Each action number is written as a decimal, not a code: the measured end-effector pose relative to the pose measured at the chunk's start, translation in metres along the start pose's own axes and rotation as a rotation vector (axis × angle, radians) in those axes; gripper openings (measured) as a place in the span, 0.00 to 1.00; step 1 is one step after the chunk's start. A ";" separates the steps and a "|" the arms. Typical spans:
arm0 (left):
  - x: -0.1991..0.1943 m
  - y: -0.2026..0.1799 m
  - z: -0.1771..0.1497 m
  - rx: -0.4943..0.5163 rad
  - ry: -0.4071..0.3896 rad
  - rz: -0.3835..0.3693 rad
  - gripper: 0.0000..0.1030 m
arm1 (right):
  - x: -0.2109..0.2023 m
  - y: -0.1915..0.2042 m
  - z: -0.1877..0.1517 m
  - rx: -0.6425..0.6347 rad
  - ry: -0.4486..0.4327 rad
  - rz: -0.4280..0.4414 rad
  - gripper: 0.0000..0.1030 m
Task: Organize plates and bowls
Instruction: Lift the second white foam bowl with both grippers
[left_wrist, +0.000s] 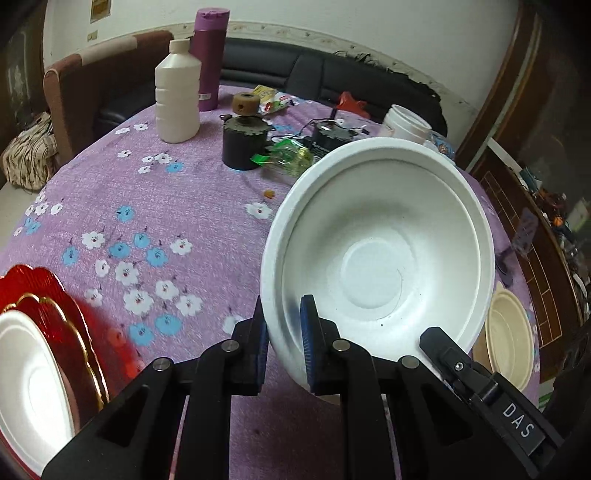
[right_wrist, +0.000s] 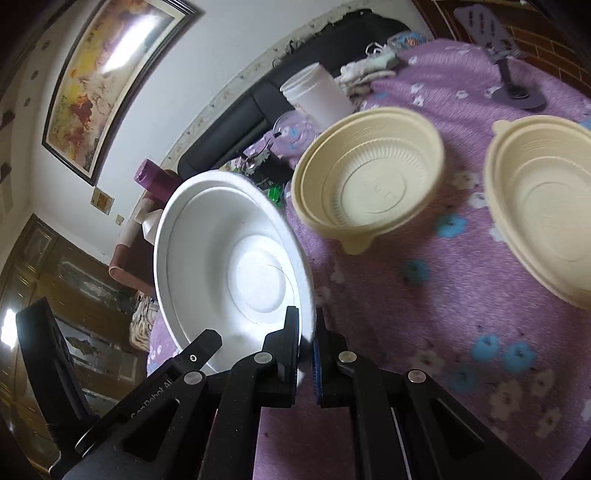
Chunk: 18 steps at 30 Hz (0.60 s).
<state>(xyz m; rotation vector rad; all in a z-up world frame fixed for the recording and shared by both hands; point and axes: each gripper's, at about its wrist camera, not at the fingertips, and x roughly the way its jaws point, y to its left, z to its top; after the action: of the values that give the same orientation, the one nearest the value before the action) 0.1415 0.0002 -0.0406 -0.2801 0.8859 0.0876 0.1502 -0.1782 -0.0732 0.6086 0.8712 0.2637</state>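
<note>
Left gripper (left_wrist: 284, 347): fingers clenched on the near rim of a white foam bowl (left_wrist: 380, 254), one blue pad inside the wall, the other outside. Bowl is tilted, open side toward the camera, raised off the purple floral tablecloth (left_wrist: 166, 206).

Right gripper (right_wrist: 308, 347): fingers clamped on the rim of the same white foam bowl (right_wrist: 229, 266), rim pinched between the two pads. From this view the bowl stands to the left of the fingers, tilted on edge. A second black gripper tip shows at its lower left rim.

Left of the left fingers, near: a red scalloped plate with gold edge (left_wrist: 55, 306), a white foam plate (left_wrist: 29, 384) resting on top of it. Right of the left fingers, near, partly behind the held bowl: one beige plastic bowl (left_wrist: 508, 332) on the cloth.

Ahead and right of the right fingers: two beige plastic bowls, one nearer centre (right_wrist: 369, 181), one at the right edge (right_wrist: 546, 210), both upright on the cloth, apart from each other.

Farther ahead of the left fingers: a black cylinder (left_wrist: 243, 142), a white bottle (left_wrist: 177, 96), a purple flask (left_wrist: 209, 55) behind the bottle, and a white cup (left_wrist: 406, 123) past the bowl's far rim.
</note>
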 end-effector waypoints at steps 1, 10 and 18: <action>0.000 -0.002 -0.002 0.008 -0.008 -0.003 0.13 | -0.001 -0.002 0.000 -0.001 -0.010 0.000 0.06; 0.010 -0.007 -0.010 0.025 -0.045 -0.005 0.13 | 0.001 -0.010 -0.005 -0.028 -0.050 -0.004 0.06; 0.017 -0.007 -0.013 0.045 -0.033 -0.021 0.13 | 0.003 -0.016 -0.008 -0.017 -0.049 -0.009 0.06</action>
<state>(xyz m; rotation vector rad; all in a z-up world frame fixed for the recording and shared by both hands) 0.1435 -0.0107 -0.0605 -0.2452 0.8509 0.0531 0.1454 -0.1865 -0.0886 0.5929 0.8233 0.2465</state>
